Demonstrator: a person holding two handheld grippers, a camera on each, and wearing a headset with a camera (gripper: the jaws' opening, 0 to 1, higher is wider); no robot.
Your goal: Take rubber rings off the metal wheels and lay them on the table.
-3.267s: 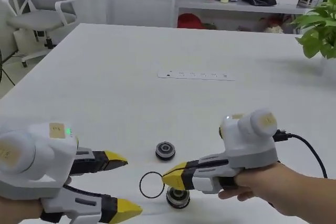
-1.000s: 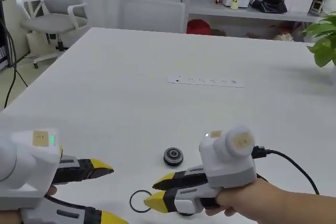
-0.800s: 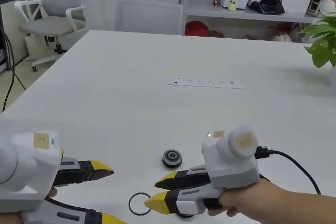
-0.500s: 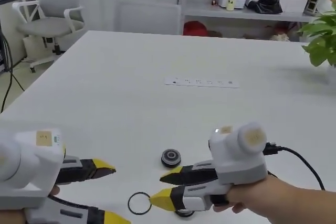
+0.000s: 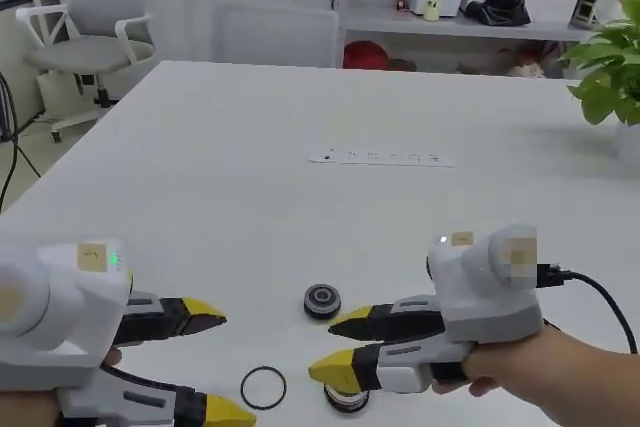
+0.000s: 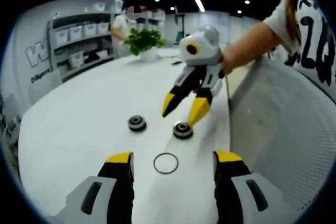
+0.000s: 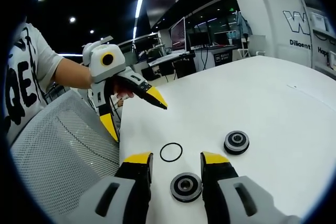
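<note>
Two metal wheels lie on the white table (image 5: 300, 197): the far wheel (image 5: 321, 301) lies free, and the near wheel (image 7: 185, 186) lies between the jaws of the right gripper (image 5: 332, 349), which stand apart and do not clamp it. One loose rubber ring (image 5: 263, 387) lies flat near this wheel, in front of the left gripper (image 5: 228, 367), whose jaws are also apart.

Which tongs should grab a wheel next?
Probably the right tongs: they are open, with the near wheel sitting right between them. The left tongs, also open, face the loose ring, farther from that wheel.
</note>
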